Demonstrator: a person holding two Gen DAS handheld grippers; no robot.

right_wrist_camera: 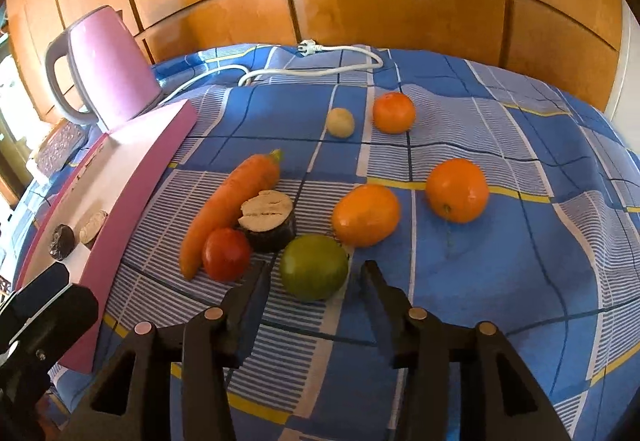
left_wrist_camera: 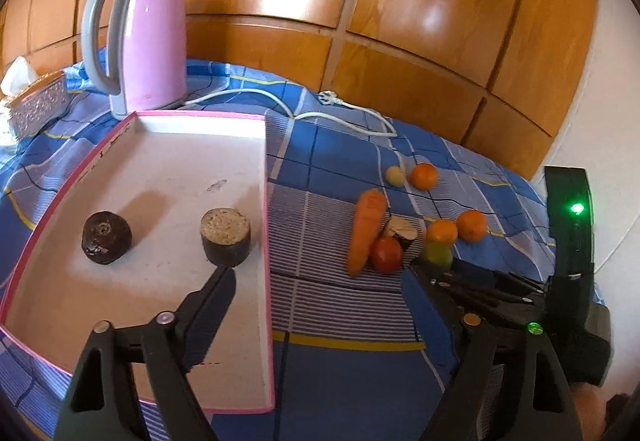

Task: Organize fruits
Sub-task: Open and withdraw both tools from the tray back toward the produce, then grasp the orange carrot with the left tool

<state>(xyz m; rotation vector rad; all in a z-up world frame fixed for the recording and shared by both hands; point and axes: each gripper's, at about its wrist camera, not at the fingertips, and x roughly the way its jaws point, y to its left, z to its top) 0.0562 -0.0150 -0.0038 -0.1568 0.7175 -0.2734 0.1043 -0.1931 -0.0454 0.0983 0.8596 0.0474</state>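
Tomato and orange crowd green fruit between right claw tips

A wall of glossy orange-brown wooden panels is seen straight ahead of both tongs, divided by dark grooves into large rectangles. Bright patches of light are reflected on the panels, strongest ahead and above the left tongs. A strip of plain white wall is seen to the right of the panelling. The surface below and ahead of the tongs is covered by a blue checked cloth with white-striped squares and thin yellow lines; it is rumpled into soft folds toward the right. Strong daylight is seen at the far left edge of the right wrist view, where detail is washed out.
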